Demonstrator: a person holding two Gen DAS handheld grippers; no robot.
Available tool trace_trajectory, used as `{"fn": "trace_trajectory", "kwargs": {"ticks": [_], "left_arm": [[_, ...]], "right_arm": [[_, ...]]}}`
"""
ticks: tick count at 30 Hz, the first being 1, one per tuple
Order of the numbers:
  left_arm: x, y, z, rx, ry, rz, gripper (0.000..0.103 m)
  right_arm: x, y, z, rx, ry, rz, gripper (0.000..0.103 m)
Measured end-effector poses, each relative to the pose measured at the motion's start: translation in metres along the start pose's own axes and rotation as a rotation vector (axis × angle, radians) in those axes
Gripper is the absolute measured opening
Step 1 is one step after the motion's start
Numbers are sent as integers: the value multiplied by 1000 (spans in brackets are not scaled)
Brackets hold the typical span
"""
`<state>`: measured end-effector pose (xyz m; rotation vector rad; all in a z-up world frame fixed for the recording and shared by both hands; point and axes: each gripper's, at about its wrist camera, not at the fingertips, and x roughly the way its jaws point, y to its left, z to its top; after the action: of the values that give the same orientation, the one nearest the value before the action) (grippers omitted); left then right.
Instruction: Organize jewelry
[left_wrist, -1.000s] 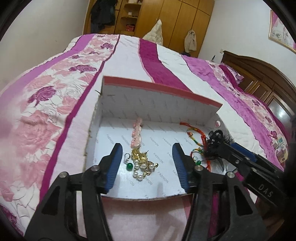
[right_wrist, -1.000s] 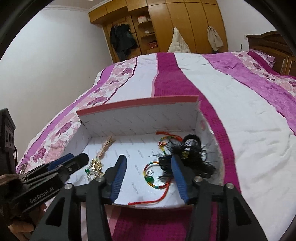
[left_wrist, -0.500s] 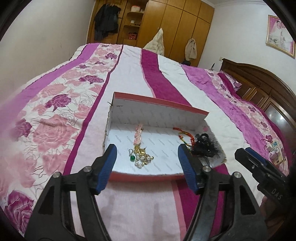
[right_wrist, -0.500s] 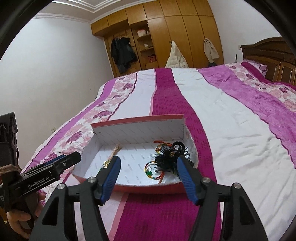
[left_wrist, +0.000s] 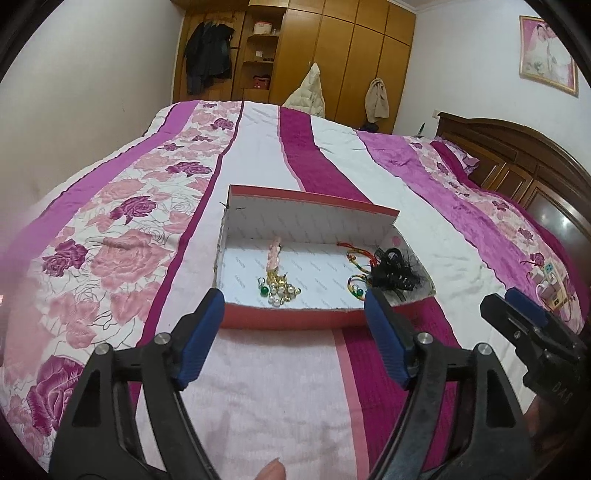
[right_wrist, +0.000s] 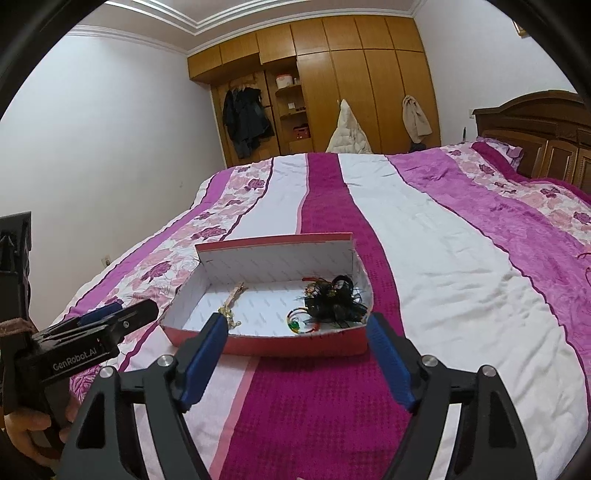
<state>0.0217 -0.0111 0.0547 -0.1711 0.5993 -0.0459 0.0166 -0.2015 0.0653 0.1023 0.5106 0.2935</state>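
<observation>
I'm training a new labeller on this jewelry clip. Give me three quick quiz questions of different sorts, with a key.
1. True or false: the black feathery hair piece lies inside the red box.
2. Which sits nearer the pink hair clip: A) the pearl cluster, B) the colourful bracelets?
3. Fill in: the left gripper and right gripper both hold ____.

Key: 1 true; 2 A; 3 nothing, both stand open before the box.

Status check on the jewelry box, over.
Left gripper, right gripper open, empty, just widened. Jewelry inside box on bed. Nothing in the way.
</observation>
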Motion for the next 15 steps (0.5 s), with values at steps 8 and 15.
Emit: {"fn": "trace_trajectory", "kwargs": {"ticks": [8, 15], "left_arm": [[-6, -5, -4, 10, -7, 6, 72], [-10, -11, -7, 24, -15, 6, 71]], "right_arm": [[-8, -10, -8, 25, -2, -10, 81], [-9, -12, -13, 27, 1, -13, 80]]}}
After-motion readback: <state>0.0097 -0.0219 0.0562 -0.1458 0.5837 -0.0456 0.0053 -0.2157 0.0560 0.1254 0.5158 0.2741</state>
